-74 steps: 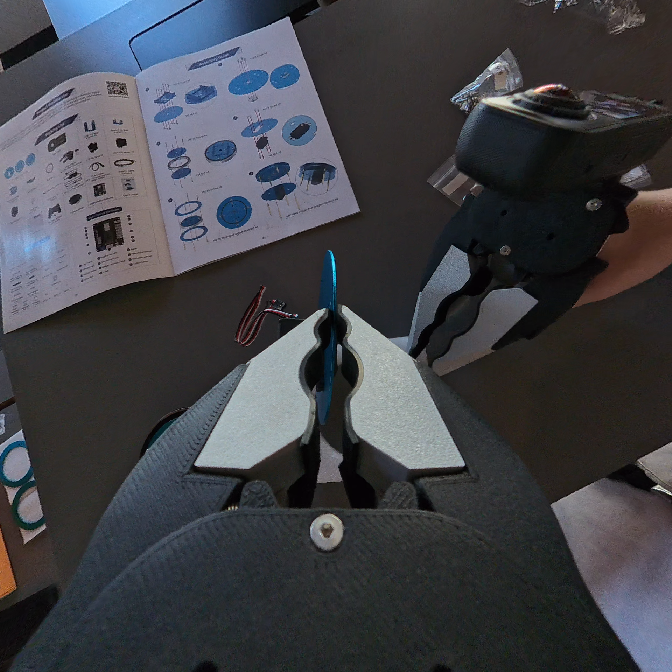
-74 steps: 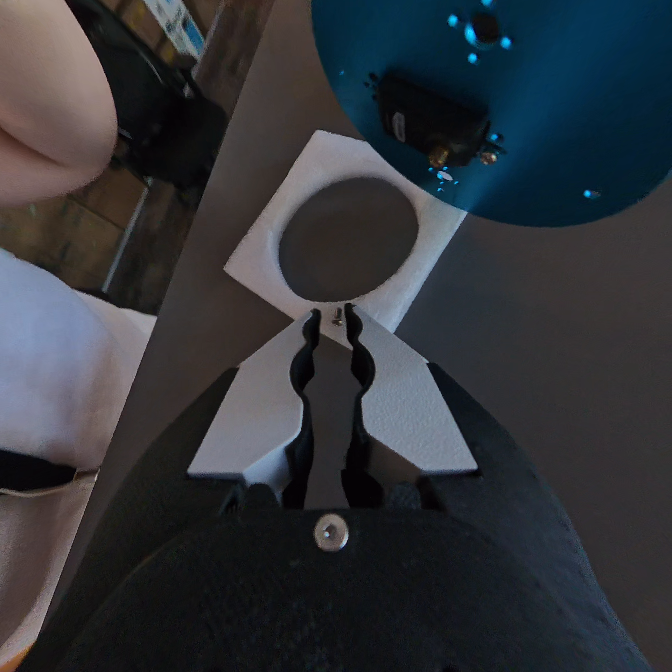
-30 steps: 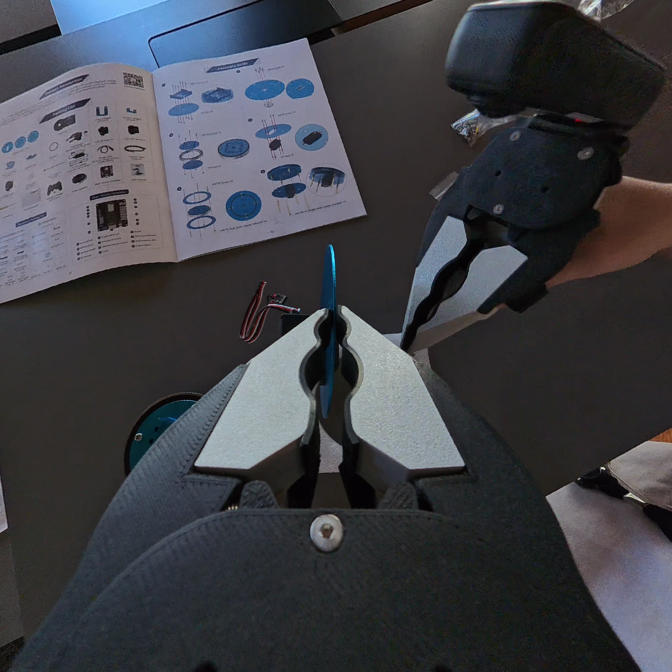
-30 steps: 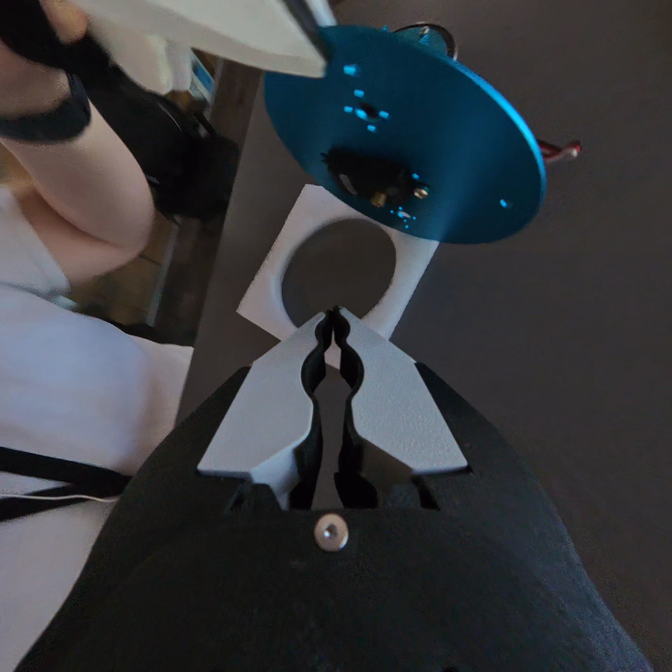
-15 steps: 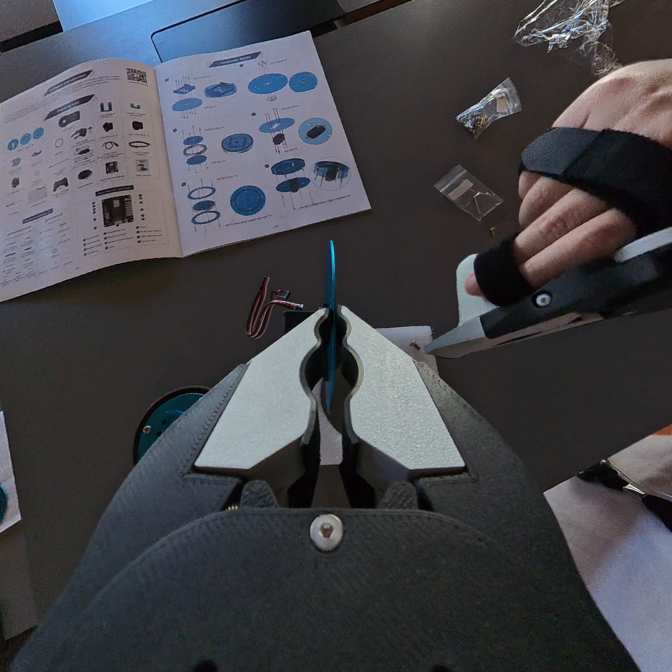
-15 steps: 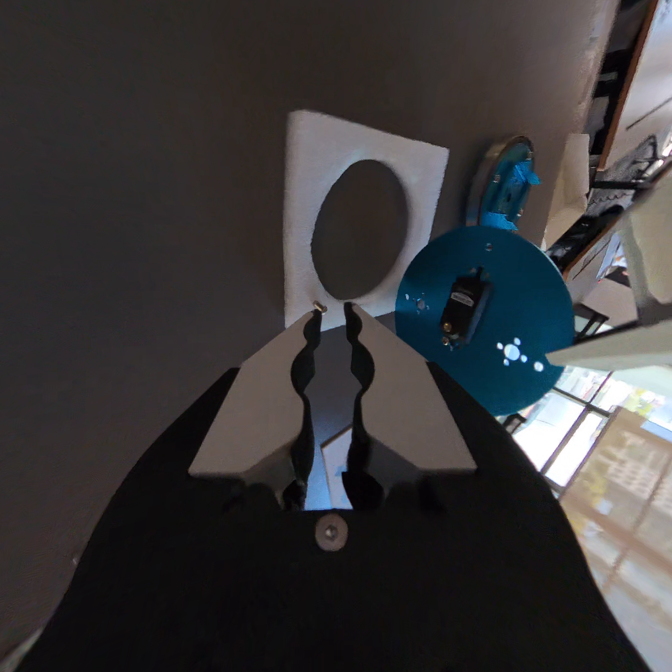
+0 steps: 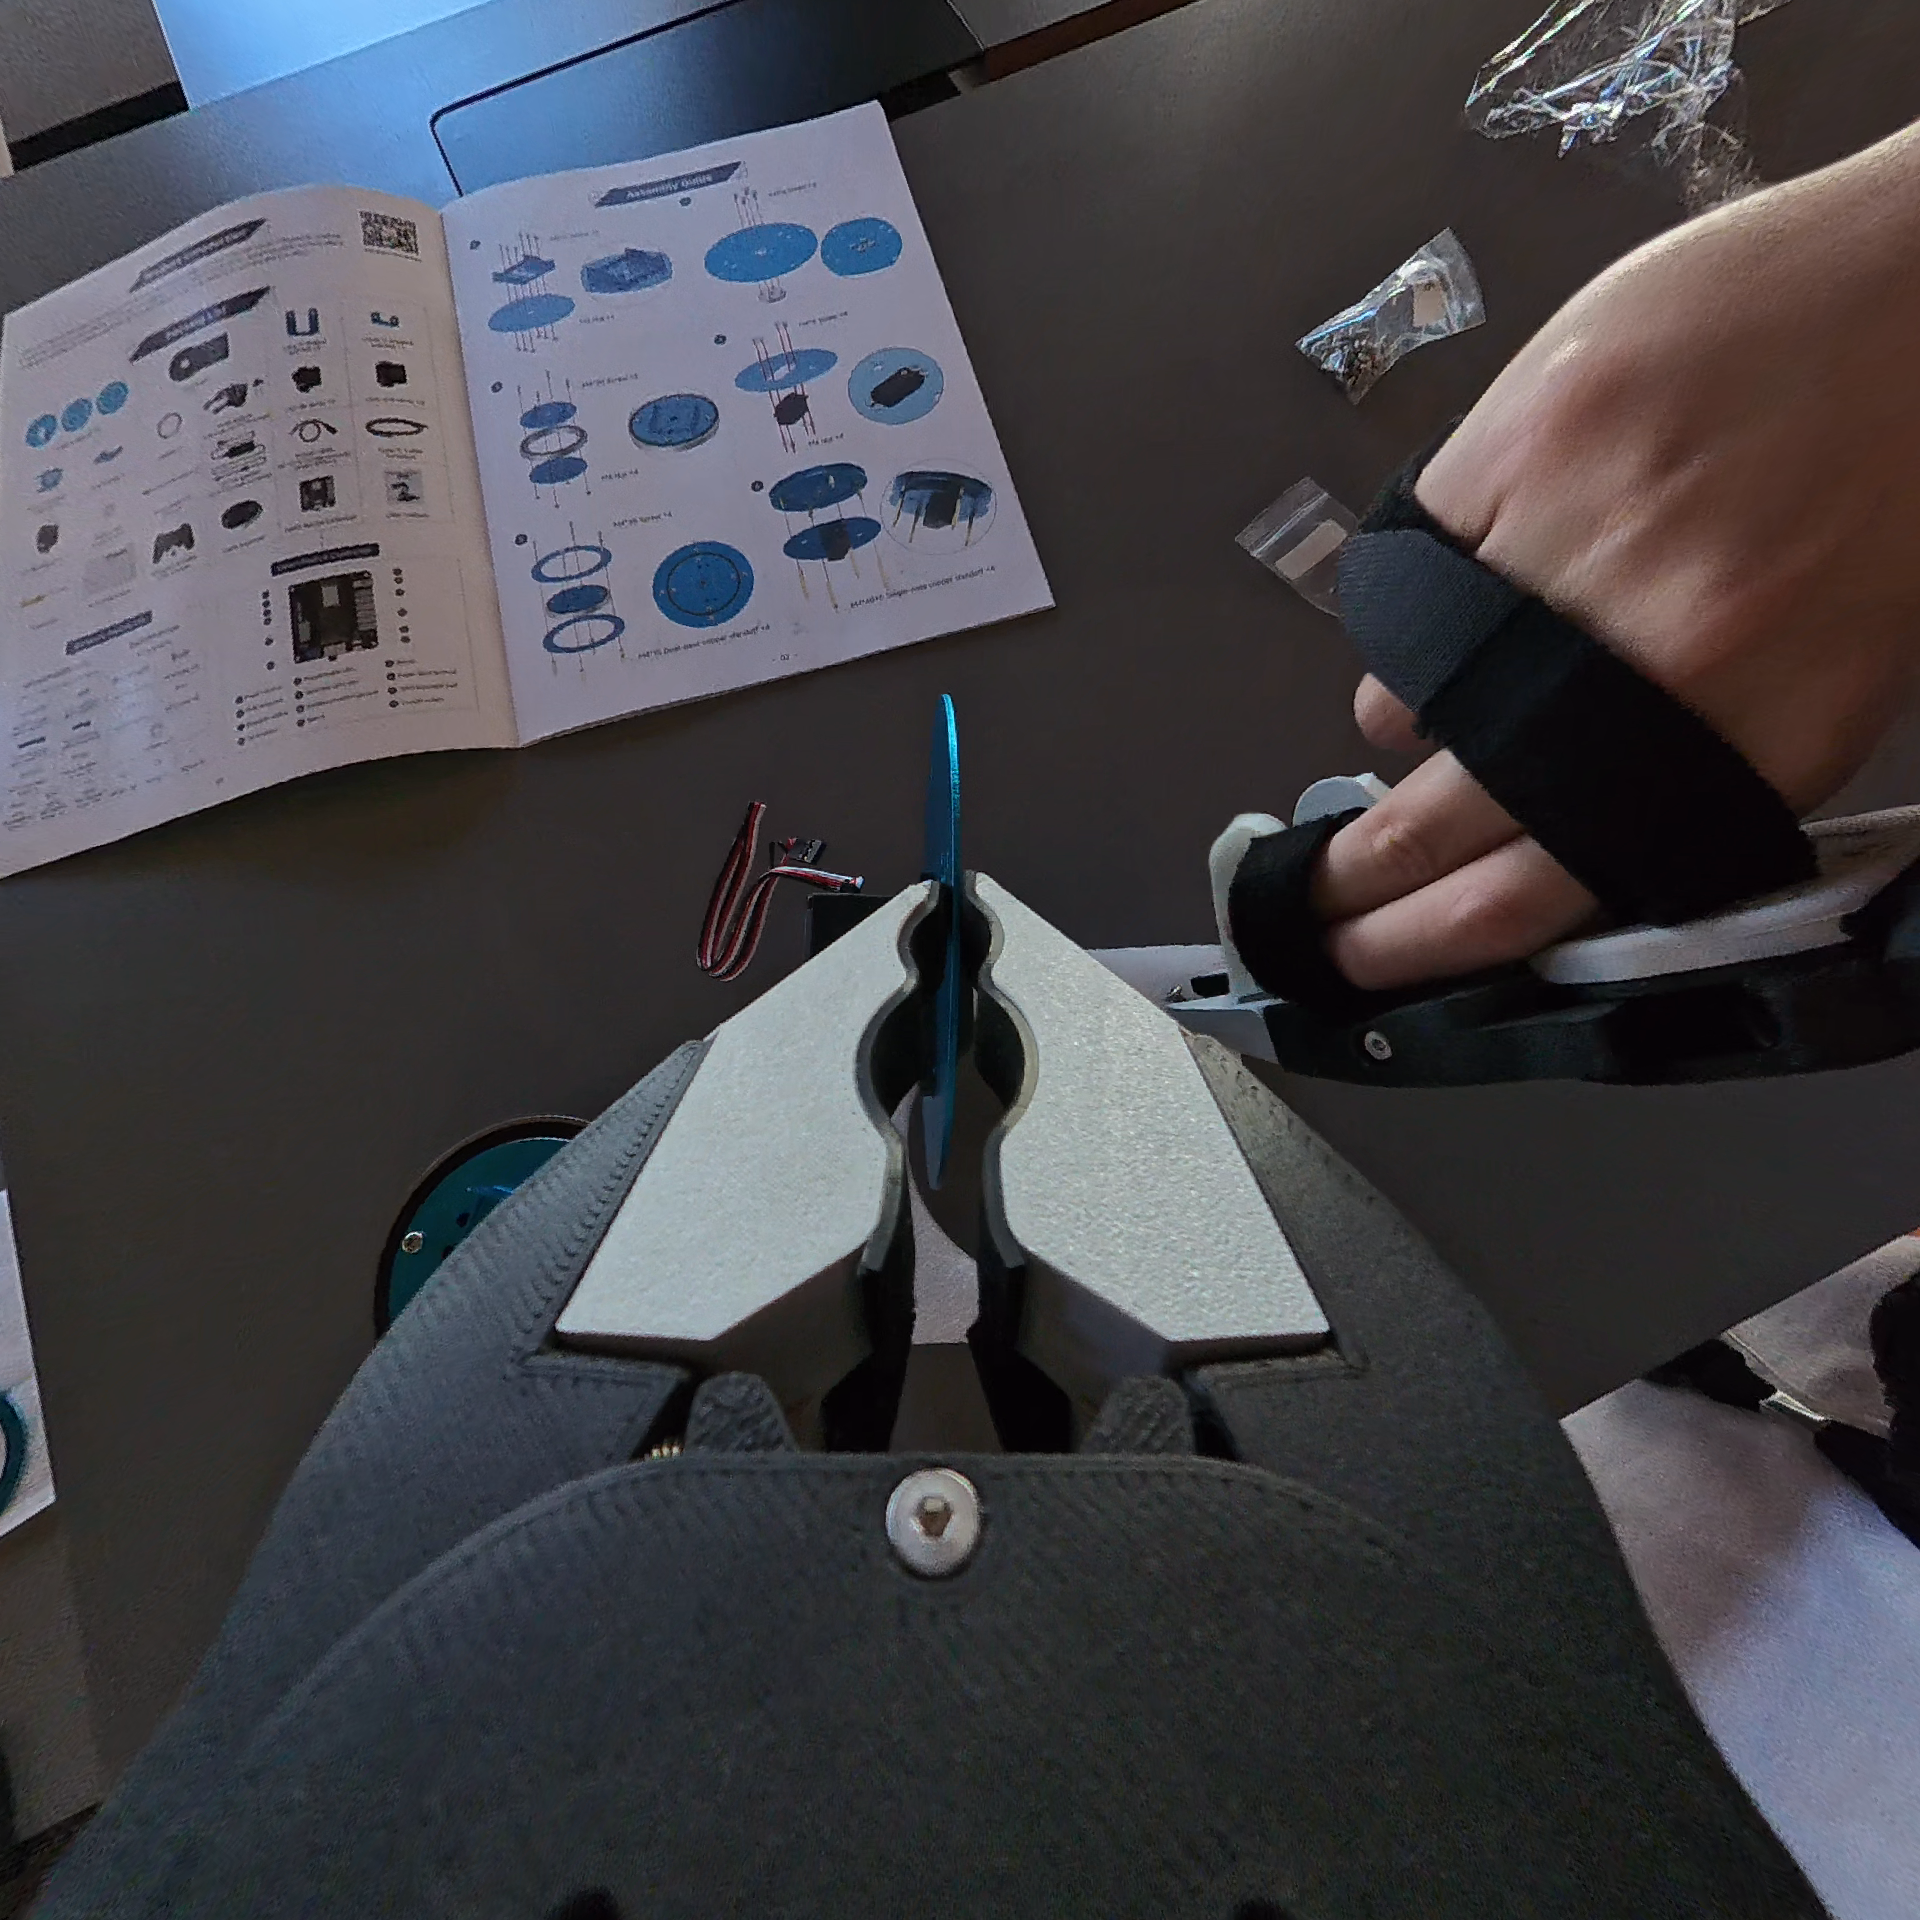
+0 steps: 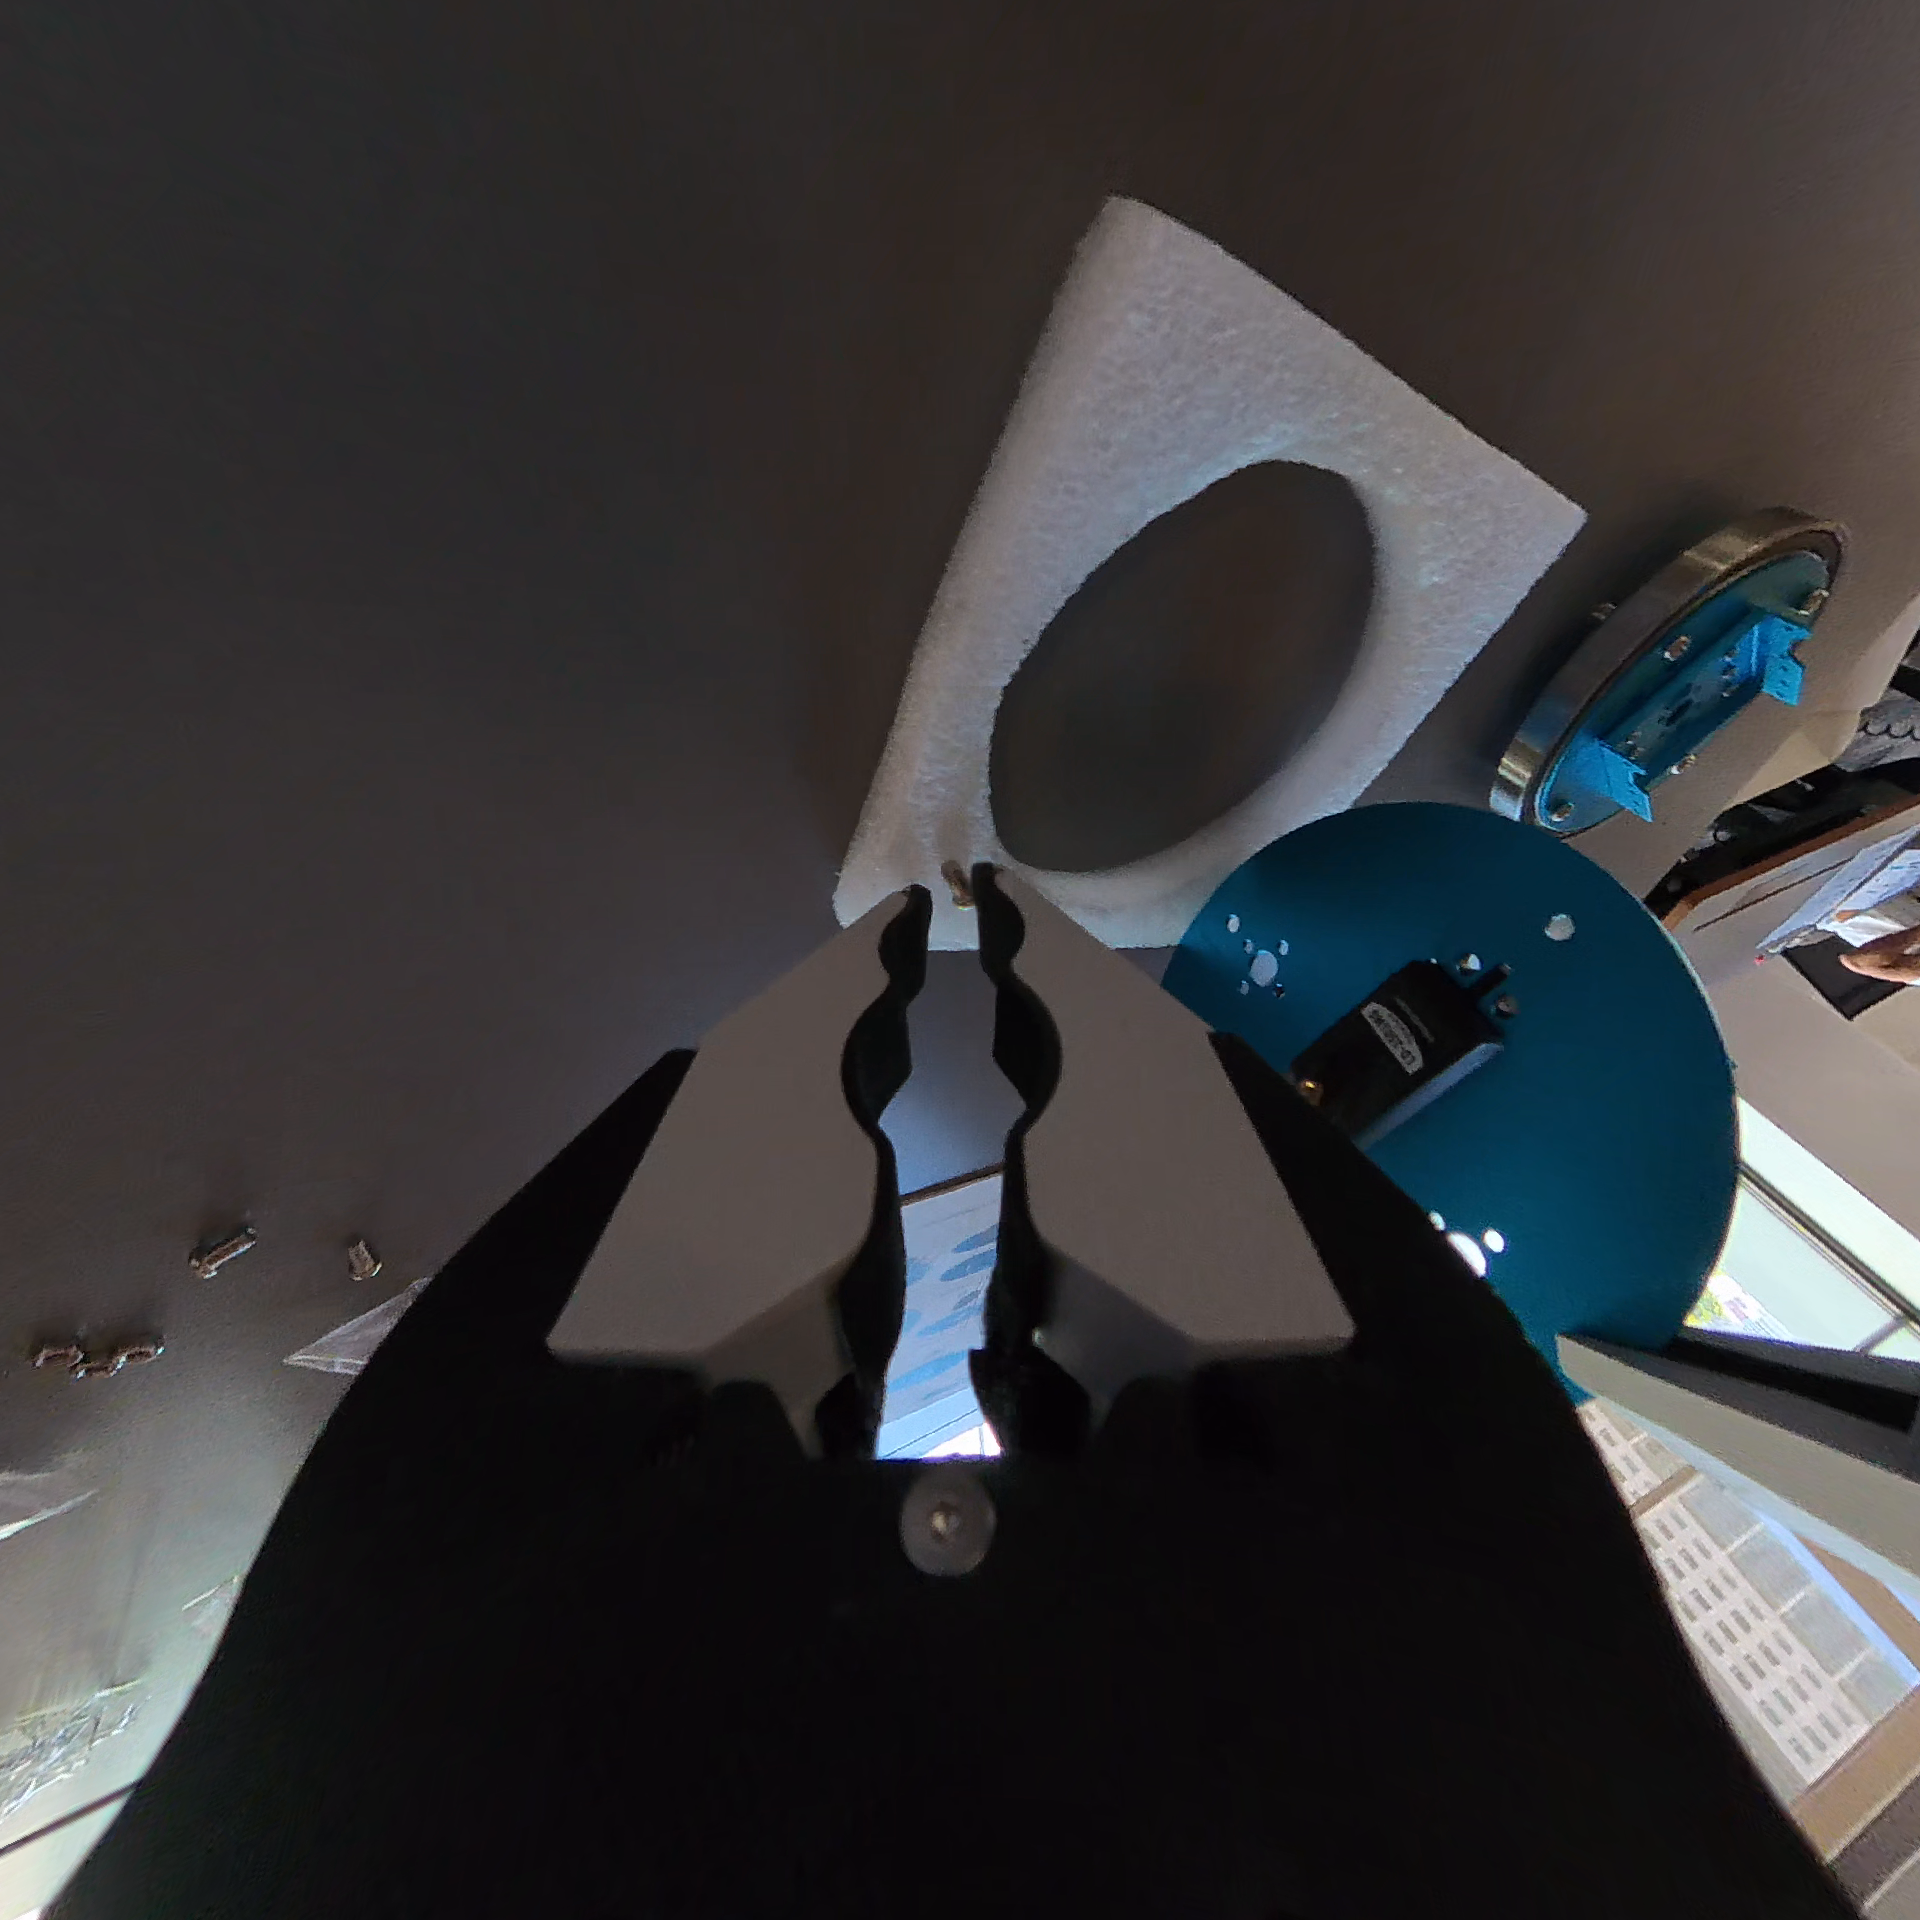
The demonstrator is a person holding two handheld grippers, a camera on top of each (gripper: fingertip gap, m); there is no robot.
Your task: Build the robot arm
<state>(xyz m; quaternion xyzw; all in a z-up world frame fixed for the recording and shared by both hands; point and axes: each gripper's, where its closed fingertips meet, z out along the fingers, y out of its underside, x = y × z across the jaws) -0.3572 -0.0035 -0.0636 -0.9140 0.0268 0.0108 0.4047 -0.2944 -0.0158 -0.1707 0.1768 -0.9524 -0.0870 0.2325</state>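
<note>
hand-held gripper [image 7: 948, 894]: black ribbed body | grey wavy fingers | silver screw | black straps

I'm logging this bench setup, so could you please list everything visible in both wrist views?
Disc: one, blue, black servo on it, clamped on edge in left gripper.
Screw: one, small, on foam at right gripper's tips.
Foam square: one, white, round cutout, on table.
Booklet: one, open, far left.
Round base: one, blue, steel rim.
Loose screws: several.
Parts bags: two, clear.
Left gripper: shut.
Right gripper: open.
</note>
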